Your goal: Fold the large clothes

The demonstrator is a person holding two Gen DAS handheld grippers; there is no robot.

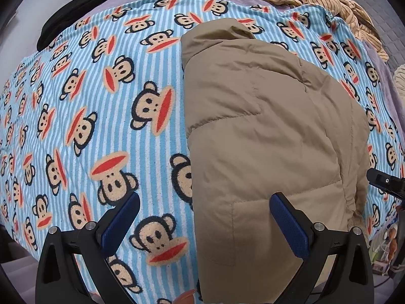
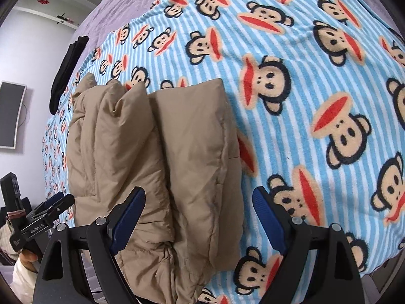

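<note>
Left gripper (image 1: 205,217): black plastic frame, two angled arms, blue ribbed pads (image 1: 121,221) on inner faces, round silver screws at pivots. Right gripper (image 2: 198,215) — same build, blue textured pads (image 2: 127,217), silver screw heads. From right wrist view, left unit side-on: white lettering on black body, band wrapped round handle, hand (image 2: 26,255) — pale sleeve below.

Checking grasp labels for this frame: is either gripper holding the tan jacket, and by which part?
Nothing is held. The left gripper and right gripper are both open above the folded tan puffer jacket's near edge, on the monkey-print blanket.
</note>
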